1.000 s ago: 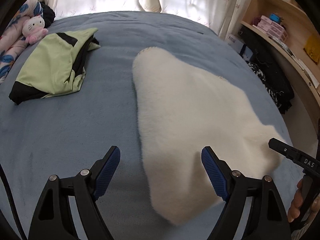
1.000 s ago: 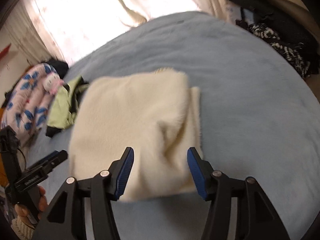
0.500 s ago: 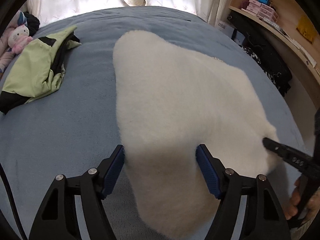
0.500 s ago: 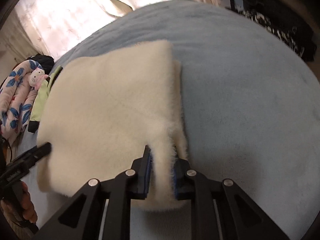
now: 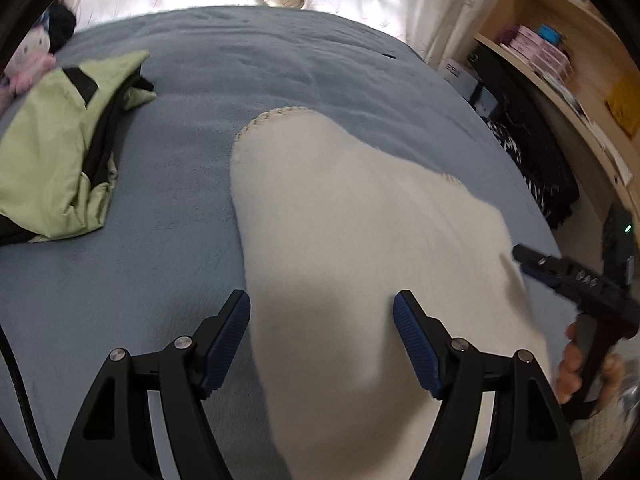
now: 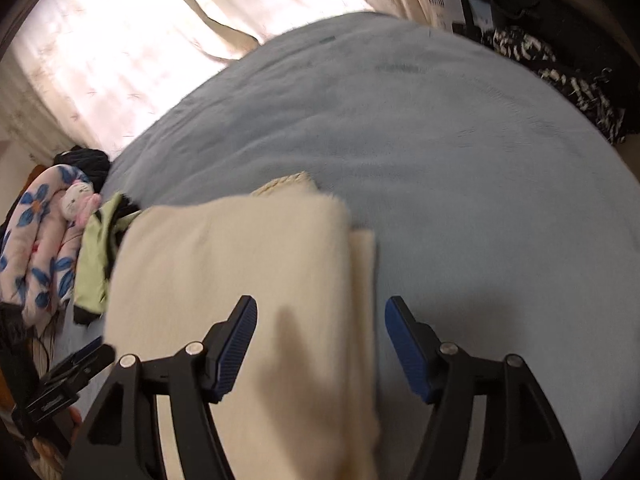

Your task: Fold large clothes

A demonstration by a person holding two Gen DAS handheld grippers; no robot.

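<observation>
Item: cream fleece garment (image 5: 360, 248), folded, lying mid-bed (image 5: 240, 60), toward its near edge; left gripper (image 5: 322, 340) jaws apart, nothing held; right gripper (image 6: 320, 344) jaws opening, nothing pinched; we judge 1 risk: a pad snagging the pile and dragging the layers askew.

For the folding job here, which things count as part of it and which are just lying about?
Part of the job:
cream fleece garment
left gripper
right gripper, its fingers opening, pads off the fleece

Lying about:
green and black garment
plush toy
floral bedding
shelf boxes
</observation>
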